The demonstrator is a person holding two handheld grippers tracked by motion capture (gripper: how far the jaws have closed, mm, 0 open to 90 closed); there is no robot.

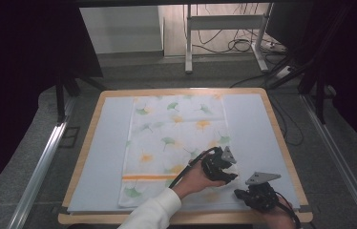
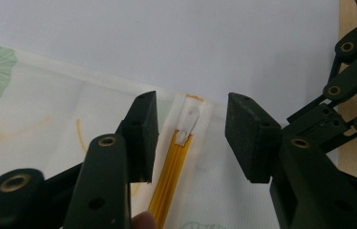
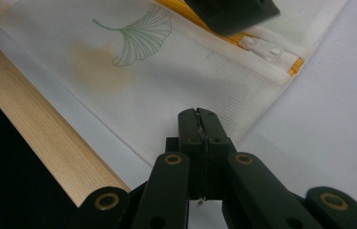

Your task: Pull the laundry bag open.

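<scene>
the white ginkgo-printed fabric cover with an orange zipper [image 1: 174, 143] lay flat on the pale blue mat [image 1: 100, 152], its zipper end toward the table's 5 o'clock corner. left gripper [image 2: 191, 131] stood roughly half open, jaws straddling the white plastic zipper pull [image 2: 187, 125] at the end of the orange zipper track [image 2: 169, 179], pads not touching it. right gripper [image 3: 198, 119] was fully closed at the cover's edge near the corner; a sliver of fabric seemed pinched between the pads, but i could not tell for certain.

handling judgement: thin woven cloth, light and limp, likely to bunch or slide on the smooth mat when the slider is dragged. the pull is small, hard, probably slippery; take it across its flat faces, close to the slider. keep the corner hem at 5 o'clock held taut so the track stays straight.
</scene>
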